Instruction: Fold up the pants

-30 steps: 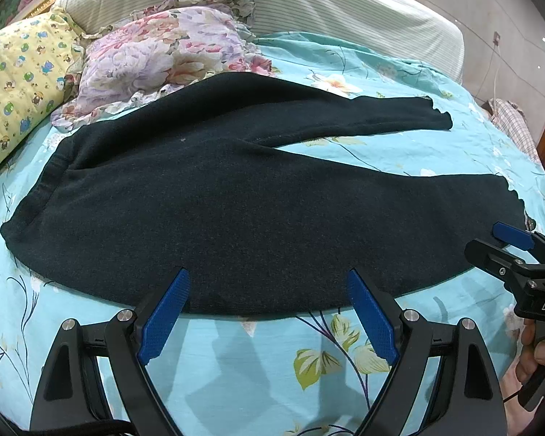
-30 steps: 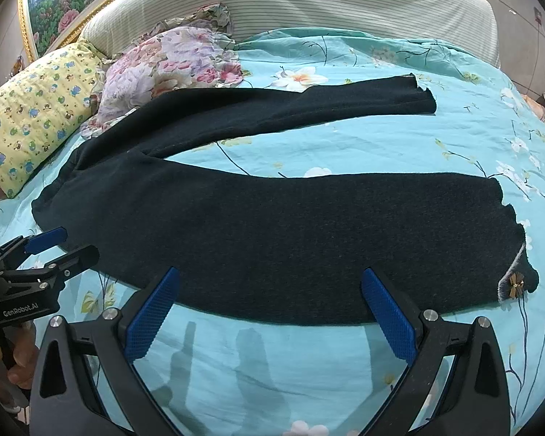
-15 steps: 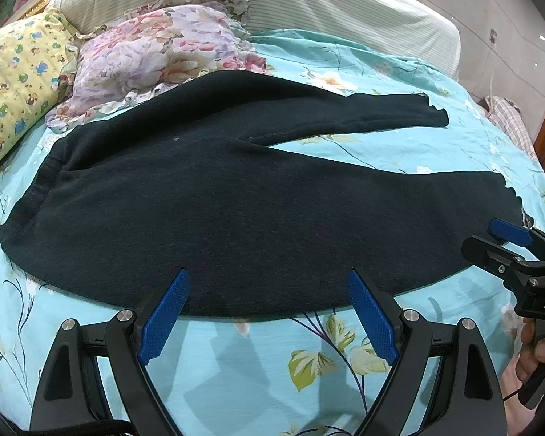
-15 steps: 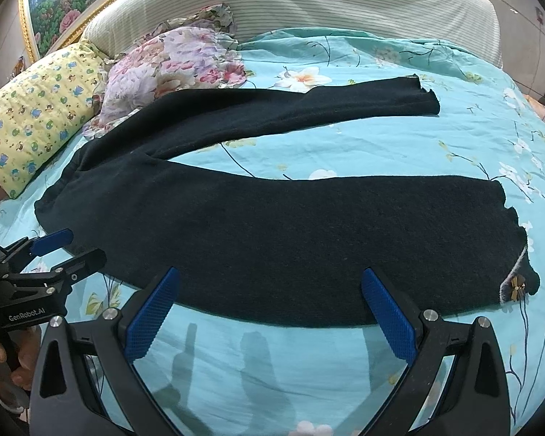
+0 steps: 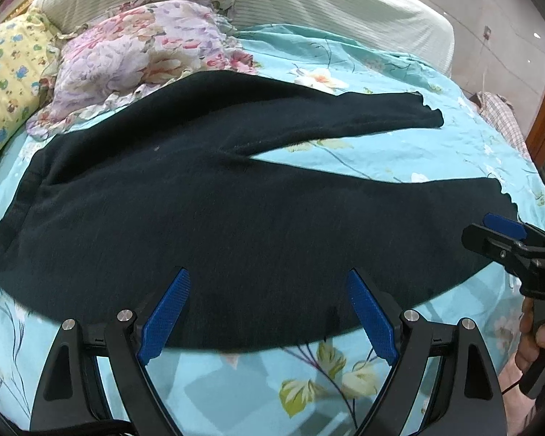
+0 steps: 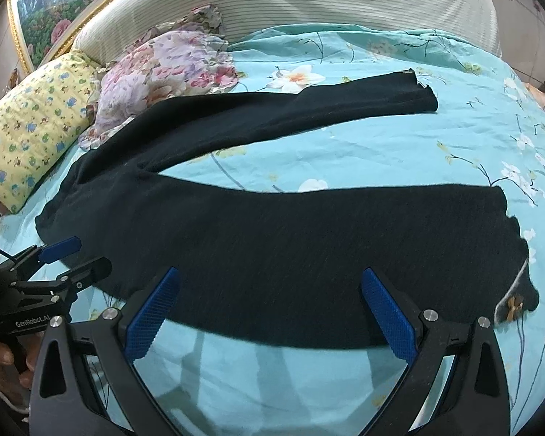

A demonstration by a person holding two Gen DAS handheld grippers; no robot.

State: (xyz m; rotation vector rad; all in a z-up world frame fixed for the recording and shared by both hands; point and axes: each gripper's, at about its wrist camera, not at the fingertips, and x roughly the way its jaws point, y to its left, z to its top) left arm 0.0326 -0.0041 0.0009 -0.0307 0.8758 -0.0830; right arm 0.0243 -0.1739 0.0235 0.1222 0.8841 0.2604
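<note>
Both grippers, left gripper (image 5: 269, 309) and right gripper (image 6: 272, 312), gape wide, holding nothing. Pants (image 5: 236, 218) lie unfolded; next, pinch near leg's edge.

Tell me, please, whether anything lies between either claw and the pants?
Nothing visible does. The left claw and right claw hang open just short of the near edge of the pants, with only bare bedsheet between.
</note>
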